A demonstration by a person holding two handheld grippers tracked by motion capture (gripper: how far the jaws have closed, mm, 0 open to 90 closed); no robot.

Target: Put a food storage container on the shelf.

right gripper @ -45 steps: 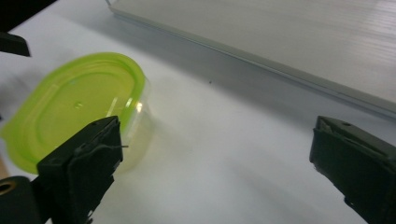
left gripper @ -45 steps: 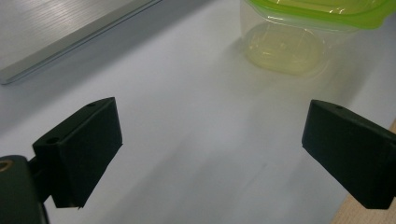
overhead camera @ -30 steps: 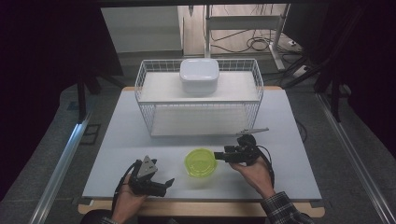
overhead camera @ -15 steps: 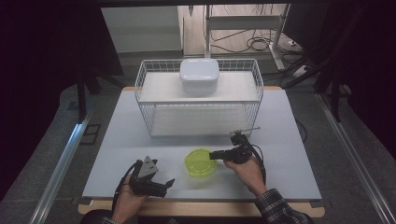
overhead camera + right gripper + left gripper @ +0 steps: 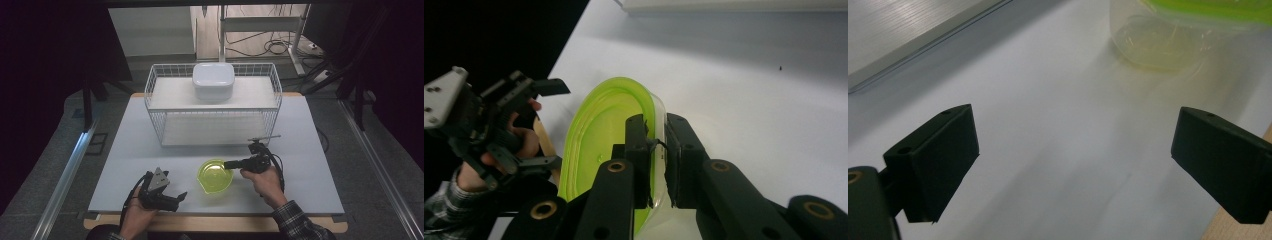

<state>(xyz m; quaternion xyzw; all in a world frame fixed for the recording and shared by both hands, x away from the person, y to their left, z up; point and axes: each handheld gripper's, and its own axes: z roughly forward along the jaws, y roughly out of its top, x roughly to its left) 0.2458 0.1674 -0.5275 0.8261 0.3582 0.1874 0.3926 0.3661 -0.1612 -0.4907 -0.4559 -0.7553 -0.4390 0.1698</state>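
A clear round container with a lime-green lid [image 5: 215,176] stands on the white table near its front edge. From its right, my right gripper [image 5: 227,164] reaches in and is shut on its edge. In the right gripper view the jaws [image 5: 658,150] pinch the container's [image 5: 599,130] rim, one on the green top and one on the clear wall. My left gripper [image 5: 180,197] rests open at the front left, a short way from the container. In the left gripper view the jaws [image 5: 1073,150] stand wide apart over bare table, with the container [image 5: 1168,35] ahead to the right.
A white wire basket [image 5: 155,107] stands at the back of the table [image 5: 310,165], with a white lidded box [image 5: 213,80] on its upper shelf. A thin rod [image 5: 265,137] lies just before the basket's right front corner. The wooden front edge [image 5: 225,224] runs close to both hands.
My right hand and gripper have shifted a little to the left, up to the container's edge. The left gripper and the container have stayed put.
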